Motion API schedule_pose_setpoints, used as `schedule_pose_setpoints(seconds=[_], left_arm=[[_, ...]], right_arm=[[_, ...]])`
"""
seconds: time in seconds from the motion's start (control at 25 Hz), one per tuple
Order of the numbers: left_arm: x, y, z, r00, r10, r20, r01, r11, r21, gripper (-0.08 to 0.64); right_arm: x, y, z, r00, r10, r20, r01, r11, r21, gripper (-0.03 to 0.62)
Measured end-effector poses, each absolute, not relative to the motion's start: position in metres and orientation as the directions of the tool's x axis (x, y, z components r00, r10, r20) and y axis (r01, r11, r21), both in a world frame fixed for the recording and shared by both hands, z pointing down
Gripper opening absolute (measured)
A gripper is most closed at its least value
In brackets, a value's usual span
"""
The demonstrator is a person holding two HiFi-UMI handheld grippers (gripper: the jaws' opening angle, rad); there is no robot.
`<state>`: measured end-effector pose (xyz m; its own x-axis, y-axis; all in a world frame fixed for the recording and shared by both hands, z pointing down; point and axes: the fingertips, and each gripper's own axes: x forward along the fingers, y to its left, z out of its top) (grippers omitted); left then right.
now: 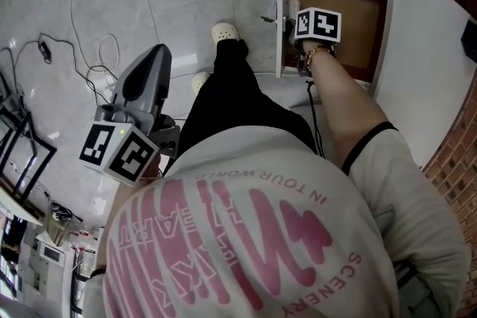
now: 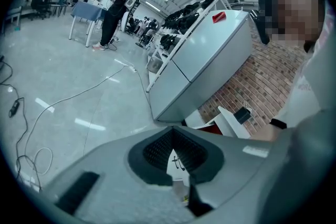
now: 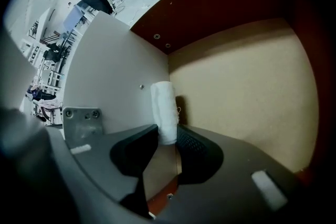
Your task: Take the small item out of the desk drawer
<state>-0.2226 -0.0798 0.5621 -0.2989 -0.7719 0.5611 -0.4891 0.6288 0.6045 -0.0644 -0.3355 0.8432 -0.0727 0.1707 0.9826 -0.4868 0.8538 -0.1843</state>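
While the right gripper (image 3: pixel 167 135) sits in the drawer (image 3: pixel 247 86), its jaws clamp a small white roll (image 3: pixel 163 105) — soft, cloth-like, pointing toward twelve o'clock; the left gripper (image 2: pixel 173 131) hangs closed.

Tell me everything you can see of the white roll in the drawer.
The white roll is a small cylinder of what looks like soft cloth or paper, fuzzy, with a loose thread on one side. It is in the open drawer, by the corner where the white side wall meets the tan bottom. The right gripper is closed on its near end, one pad against each side.
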Motion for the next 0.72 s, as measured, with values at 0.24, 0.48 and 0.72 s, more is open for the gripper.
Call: schedule_pose_setpoints(seconds=[0.24,0.48,0.72], left_arm=[[-0.223,-0.072,0.552,-0.319,-0.772,0.55,-0.503,0.63,0.593,0.003],[-0.22,-0.068,0.541,-0.325,-0.783,0.53,-0.524,0.616,0.589,0.003],[-0.217,-0.06,0.525,-0.34,-0.793,0.506,-0.542,0.605,0.584,0.003]], right_arm=[[-0.066,-0.331,0.833,-0.08,0.162,0.983,-0.46,0.869,-0.181,0.12],[-0.059,-0.33,0.821,-0.092,0.147,0.985,-0.459,0.872,-0.174,0.12],[-0.052,-0.321,0.803,-0.101,0.134,0.986,-0.463,0.871,-0.166,0.12]])
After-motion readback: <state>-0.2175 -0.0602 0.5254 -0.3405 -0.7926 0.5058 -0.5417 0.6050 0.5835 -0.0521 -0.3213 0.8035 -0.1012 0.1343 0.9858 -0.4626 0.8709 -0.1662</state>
